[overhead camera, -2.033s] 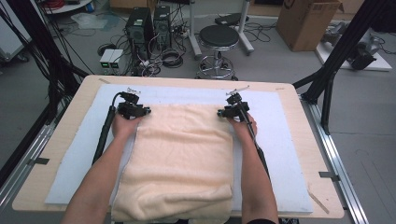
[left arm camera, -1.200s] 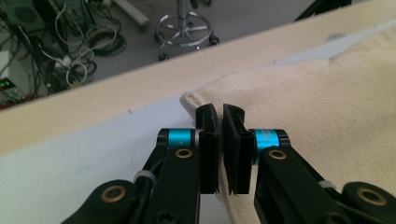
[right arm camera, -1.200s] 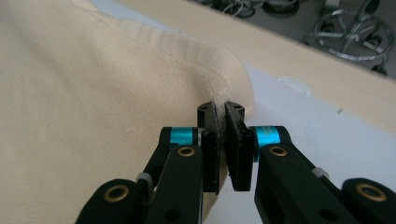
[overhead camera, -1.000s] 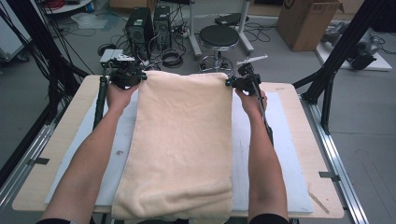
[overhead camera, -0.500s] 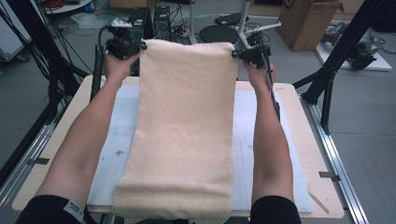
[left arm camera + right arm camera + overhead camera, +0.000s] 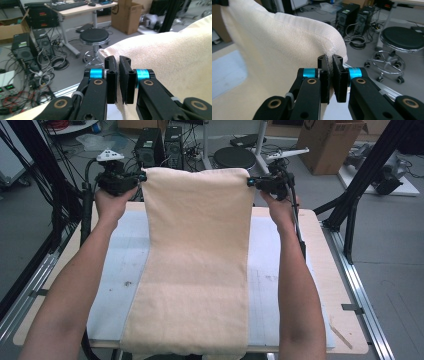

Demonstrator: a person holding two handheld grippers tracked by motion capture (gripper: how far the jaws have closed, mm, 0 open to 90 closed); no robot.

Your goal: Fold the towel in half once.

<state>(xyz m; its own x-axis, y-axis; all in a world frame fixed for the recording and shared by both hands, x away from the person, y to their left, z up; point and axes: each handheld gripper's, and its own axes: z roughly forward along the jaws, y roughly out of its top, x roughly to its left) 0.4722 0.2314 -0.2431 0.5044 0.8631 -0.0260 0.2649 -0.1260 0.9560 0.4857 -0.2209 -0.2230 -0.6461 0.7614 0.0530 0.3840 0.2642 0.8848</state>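
High view: we hold the cream towel [image 6: 195, 265] stretched by its two far corners above the table [image 6: 327, 285], near end draped over the near edge. Left gripper [image 6: 141, 178] and right gripper [image 6: 251, 182] clamp one corner each.
Left gripper view: jaws pinch the hemmed corner; waffle weave.
Right gripper view: same, jaws narrow on cloth.

Light wooden desk [image 6: 327, 270] with metal rails down both long sides, a pale blue-grey mat [image 6: 120, 270] covering most of the top, and the near end of a cream towel [image 6: 192, 315] lying on that mat.
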